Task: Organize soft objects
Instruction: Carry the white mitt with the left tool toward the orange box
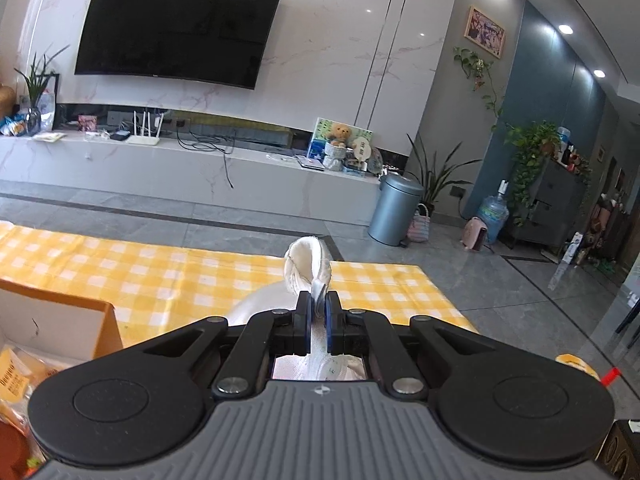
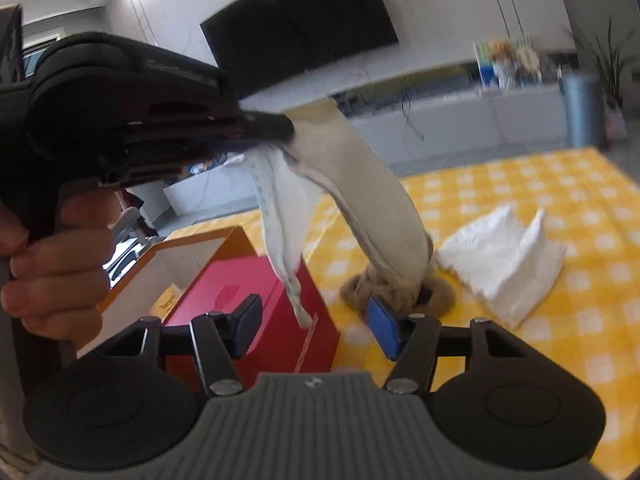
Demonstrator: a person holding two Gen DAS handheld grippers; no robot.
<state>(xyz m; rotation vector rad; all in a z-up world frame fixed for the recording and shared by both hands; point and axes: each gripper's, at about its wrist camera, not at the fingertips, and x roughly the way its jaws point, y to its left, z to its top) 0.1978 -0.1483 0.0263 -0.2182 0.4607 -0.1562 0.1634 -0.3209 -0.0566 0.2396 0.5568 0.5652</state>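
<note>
Left gripper [image 1: 318, 312]: your jaws are clenched on the cream sock [image 2: 372, 184], lifted above the surface.
Cream sock: hangs from those jaws; its lower end meets a brown fuzzy item [image 2: 360, 288] on the yellow checked cloth [image 2: 560, 320].
Right gripper [image 2: 316, 320]: your jaws stand apart, grasping nothing.
White folded cloth [image 2: 500, 260]: lies just beside the brown item.
Red box [image 2: 248, 292]: beside the open cardboard box [image 2: 192, 256].

My left gripper [image 1: 318, 307] hides the lower part of the white cloth [image 1: 308, 264] behind its own body. My right wrist view is smeared; the shelf clutter [image 2: 512, 62] is unreadable. The brown fuzzy thing [image 2: 360, 288] sits half behind the hanging cloth, unidentifiable. The orange box [image 1: 60, 320] is cut by the edge.
</note>
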